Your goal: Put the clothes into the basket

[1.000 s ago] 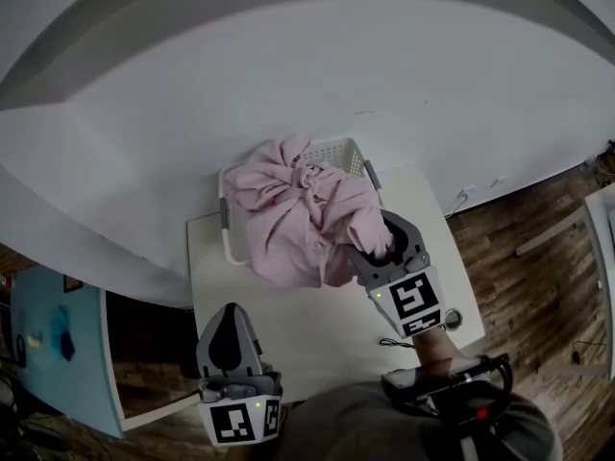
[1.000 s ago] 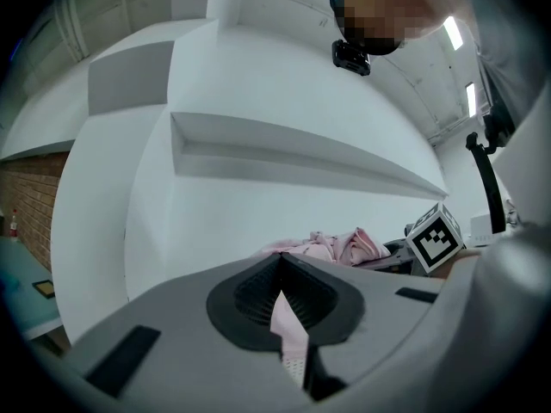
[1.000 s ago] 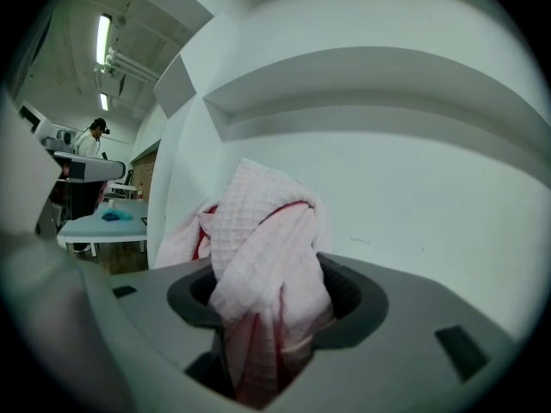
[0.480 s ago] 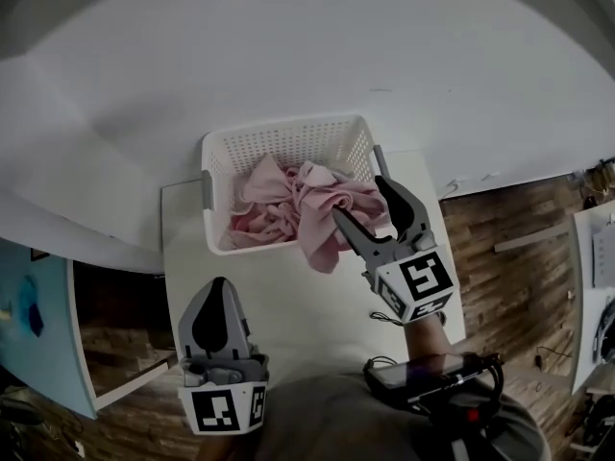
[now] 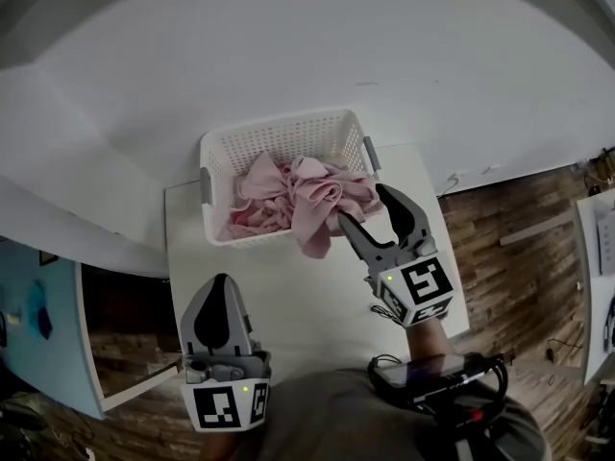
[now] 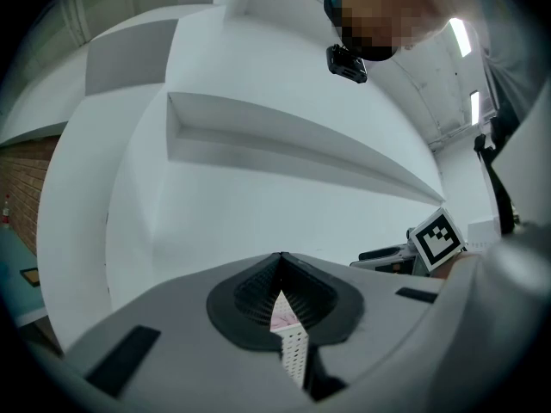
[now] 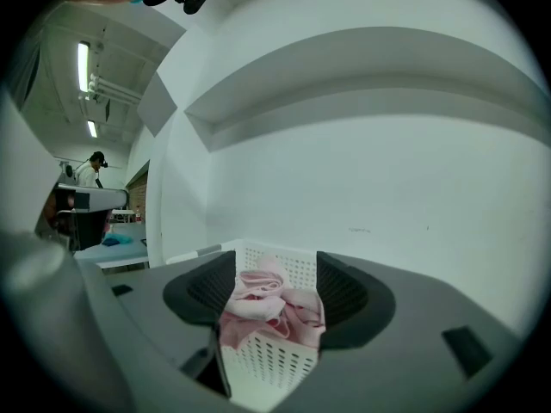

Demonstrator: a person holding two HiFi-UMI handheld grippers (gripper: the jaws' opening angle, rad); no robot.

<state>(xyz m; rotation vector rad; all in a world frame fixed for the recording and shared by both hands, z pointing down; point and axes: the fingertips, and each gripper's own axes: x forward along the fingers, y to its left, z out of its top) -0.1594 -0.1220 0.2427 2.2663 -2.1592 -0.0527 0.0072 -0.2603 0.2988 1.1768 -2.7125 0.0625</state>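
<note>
Clothes (image 5: 288, 195) are gripped by neither tool. The right gripper (image 5: 365, 206) is held just short of the basket (image 5: 279, 128), its jaws half apart, just narrowed and empty. The left gripper (image 5: 219, 291) is kept closed over the table (image 5: 298, 301). The pink bundle is seated in the basket, with one fold draped over the near rim. That fold is best pinched low and lifted inward.

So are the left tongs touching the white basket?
Apart. In the head view the left tongs sit well short of the basket, and a strip of table shows between them.
</note>
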